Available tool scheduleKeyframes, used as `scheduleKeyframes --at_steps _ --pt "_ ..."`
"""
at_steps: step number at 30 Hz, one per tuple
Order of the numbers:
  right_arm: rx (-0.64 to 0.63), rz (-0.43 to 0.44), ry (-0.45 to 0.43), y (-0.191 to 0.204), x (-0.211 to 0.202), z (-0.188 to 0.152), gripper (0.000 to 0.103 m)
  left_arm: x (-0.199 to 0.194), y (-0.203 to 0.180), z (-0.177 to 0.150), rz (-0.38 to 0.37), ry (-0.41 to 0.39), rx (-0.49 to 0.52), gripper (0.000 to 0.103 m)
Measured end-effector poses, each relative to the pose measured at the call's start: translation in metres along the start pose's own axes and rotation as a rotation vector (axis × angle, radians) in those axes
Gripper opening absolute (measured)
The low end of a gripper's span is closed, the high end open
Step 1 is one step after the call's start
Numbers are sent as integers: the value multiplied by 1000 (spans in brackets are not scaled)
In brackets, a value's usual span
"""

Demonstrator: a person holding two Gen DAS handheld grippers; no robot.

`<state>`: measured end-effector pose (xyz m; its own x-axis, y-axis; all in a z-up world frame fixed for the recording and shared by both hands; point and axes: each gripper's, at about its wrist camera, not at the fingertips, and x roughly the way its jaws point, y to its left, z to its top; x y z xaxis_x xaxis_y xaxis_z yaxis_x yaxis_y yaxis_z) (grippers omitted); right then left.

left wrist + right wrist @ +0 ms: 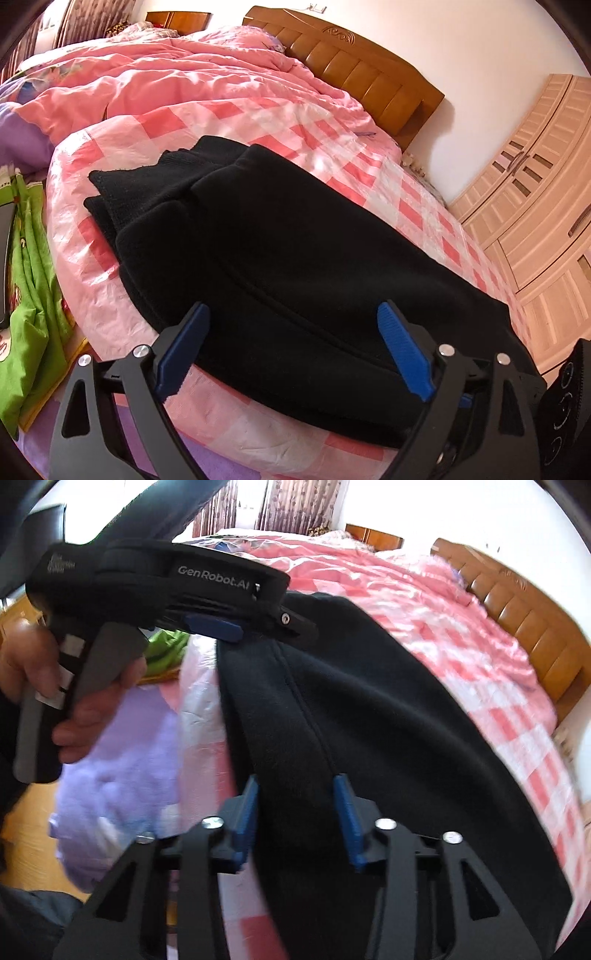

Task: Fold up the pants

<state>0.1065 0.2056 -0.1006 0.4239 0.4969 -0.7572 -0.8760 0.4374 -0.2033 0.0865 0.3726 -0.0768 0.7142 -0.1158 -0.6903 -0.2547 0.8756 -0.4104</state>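
Black fleece pants [295,251] lie folded in layers on the pink checked bedspread [369,173]. In the left wrist view my left gripper [293,317] is open, its blue fingers [402,354] spread over the near edge of the pants. In the right wrist view my right gripper [295,794] stands open just above the pants [369,738], blue fingers [347,812] either side of a seam. The left gripper body [177,590], held by a hand, also shows there at the far end of the pants.
A crumpled pink duvet [166,85] covers the far half of the bed below a wooden headboard [362,70]. A wardrobe [535,206] stands at the right. Green fabric [29,280] and a purple sheet [129,757] lie at the bed's left edge.
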Motion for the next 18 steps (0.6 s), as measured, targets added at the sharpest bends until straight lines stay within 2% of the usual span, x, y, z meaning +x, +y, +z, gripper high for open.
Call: scheduleKeyframes --at_steps 1,3,5,7,10,12,13,14,15,16,18 --pt "0 7 -15 -1 -2 0 10 1 0 0 -3 1 1 94" --pt "1 27 -51 -1 -16 3 10 0 0 0 -9 1 2 94" --pt "-55 26 -68 7 -29 6 9 0 2 1 -8 3 2 94" --pt "-95 27 -44 14 -28 7 9 1 5 1 0 9 1 94" --pt "-143 27 60 27 -3 -7 10 5 2 -2 46 24 29 94" --pt "-112 21 40 27 -5 -10 14 8 -4 -5 90 34 74 94" --pt "-78 40 53 23 -7 -9 25 10 -10 -7 123 41 109 94" --pt "-26 112 77 18 -12 -9 43 10 -13 -7 144 45 128 94" --pt "1 155 69 14 -18 -10 75 9 -17 -8 168 46 142 95" --pt "33 166 21 10 -35 -14 87 6 -20 -8 185 39 146 95" --pt "77 162 -22 1 -56 -24 87 -7 -27 -9 161 -5 131 95"
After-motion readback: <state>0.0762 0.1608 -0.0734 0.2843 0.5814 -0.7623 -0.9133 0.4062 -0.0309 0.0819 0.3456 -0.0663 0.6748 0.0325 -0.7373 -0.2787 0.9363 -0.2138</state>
